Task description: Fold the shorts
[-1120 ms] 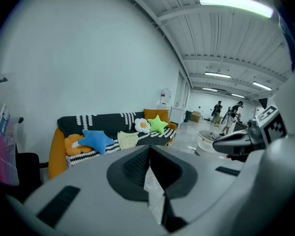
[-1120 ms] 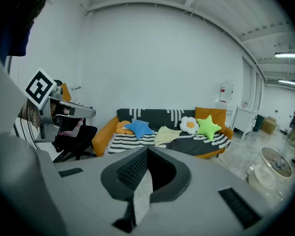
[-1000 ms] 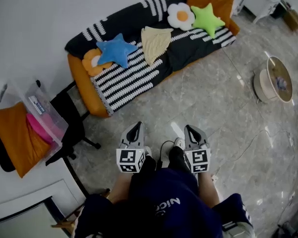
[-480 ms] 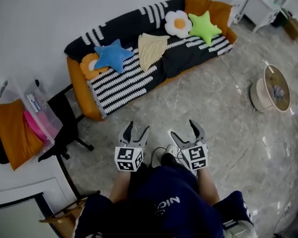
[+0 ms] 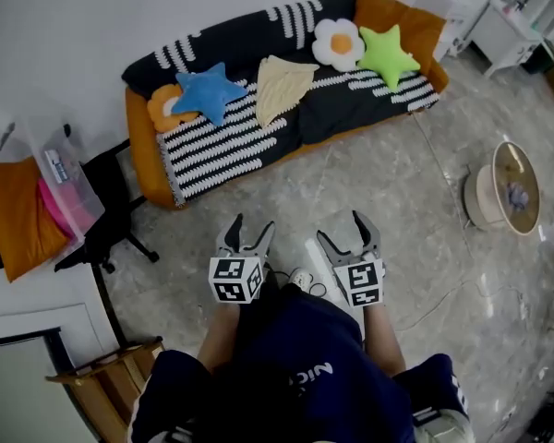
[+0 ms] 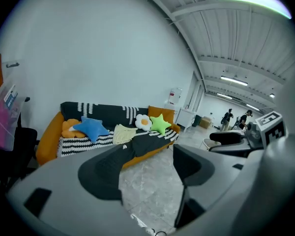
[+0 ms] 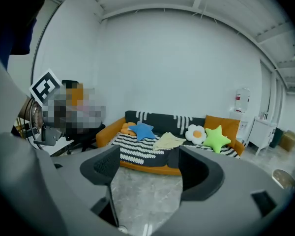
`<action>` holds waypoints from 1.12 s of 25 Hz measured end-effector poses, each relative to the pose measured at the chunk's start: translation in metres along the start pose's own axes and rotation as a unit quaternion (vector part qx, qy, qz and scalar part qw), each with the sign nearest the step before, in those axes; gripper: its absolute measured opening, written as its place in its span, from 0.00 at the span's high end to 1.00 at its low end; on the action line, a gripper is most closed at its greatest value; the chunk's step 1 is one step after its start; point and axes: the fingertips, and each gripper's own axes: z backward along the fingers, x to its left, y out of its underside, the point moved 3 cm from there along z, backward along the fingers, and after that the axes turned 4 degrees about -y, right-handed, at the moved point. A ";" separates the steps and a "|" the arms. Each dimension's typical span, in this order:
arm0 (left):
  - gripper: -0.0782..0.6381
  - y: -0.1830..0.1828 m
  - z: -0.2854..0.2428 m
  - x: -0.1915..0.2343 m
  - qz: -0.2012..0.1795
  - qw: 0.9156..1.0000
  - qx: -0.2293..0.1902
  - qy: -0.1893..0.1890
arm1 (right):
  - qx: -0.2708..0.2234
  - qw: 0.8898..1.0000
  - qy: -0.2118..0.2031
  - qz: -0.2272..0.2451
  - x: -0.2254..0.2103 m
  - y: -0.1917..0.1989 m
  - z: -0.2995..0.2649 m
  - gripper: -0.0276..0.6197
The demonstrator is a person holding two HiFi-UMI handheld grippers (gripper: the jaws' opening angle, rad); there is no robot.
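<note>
The marble-patterned floor (image 5: pixel 415 210) lies open between the person and the far wall. Against that wall stands an orange sofa (image 5: pixel 141 141) under a black-and-white striped throw (image 5: pixel 223 146).

The pale yellow garment, judged to be the shorts (image 5: pixel 284 83), lies spread on the throw near the middle of the seat. It sits between a blue star cushion (image 5: pixel 203 92) on the left and a white flower cushion (image 5: pixel 338 42) on the right. A green star cushion (image 5: pixel 386 55) sits further right.

The left gripper (image 5: pixel 251 231) and right gripper (image 5: pixel 343 233) are held side by side at the near end, well apart from the sofa. Both have just been opening. Their jaws stand wide apart with nothing between them, only floor and sofa beyond. The task is judged not yet begun.

Risks noted:
- The shorts rest directly on the loose throw, so a low pinch could gather throw fabric with them.
- The cushions sit close on both sides and could be dragged or crowd the folding area.
- The seat is soft, so creases may not hold.
</note>
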 end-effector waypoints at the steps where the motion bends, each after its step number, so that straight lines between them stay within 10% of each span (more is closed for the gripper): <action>1: 0.46 0.000 -0.004 0.000 0.003 1.000 0.004 -0.003 | -0.001 1.000 -0.001 0.000 -0.004 0.000 -0.002 0.38; 28: 0.46 -0.099 -0.280 0.109 -0.020 0.993 0.099 0.057 | 0.083 0.996 -0.018 -0.011 -0.122 -0.066 -0.248 0.43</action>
